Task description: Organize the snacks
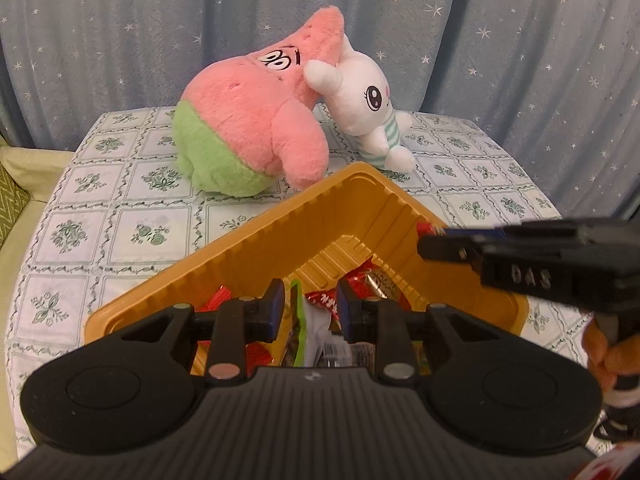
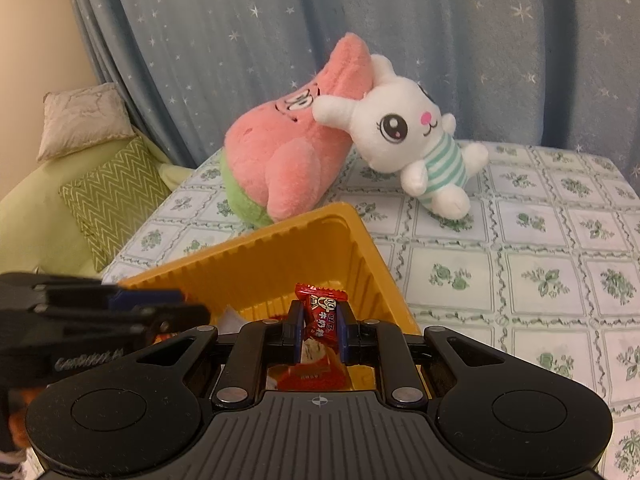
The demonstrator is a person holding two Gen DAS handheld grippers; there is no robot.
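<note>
Two tongs work over my yellow tray (image 1: pixel 256 236) on the tabletop (image 1: pixel 120 216). Left tongs (image 1: pixel 310 304): jaws narrowly parted, pressing on nothing, above the snack packets (image 1: pixel 316 332) in the tray. Right tongs (image 2: pixel 320 320): clamped on a red candy (image 2: pixel 319 312) above the tray. Beyond it lie a pink plush (image 1: pixel 256 120), then a white rabbit plush (image 1: pixel 372 116).

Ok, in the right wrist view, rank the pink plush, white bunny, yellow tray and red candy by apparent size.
1. yellow tray, though nearness inflates it
2. pink plush
3. white bunny
4. red candy, in the right gripper
</note>
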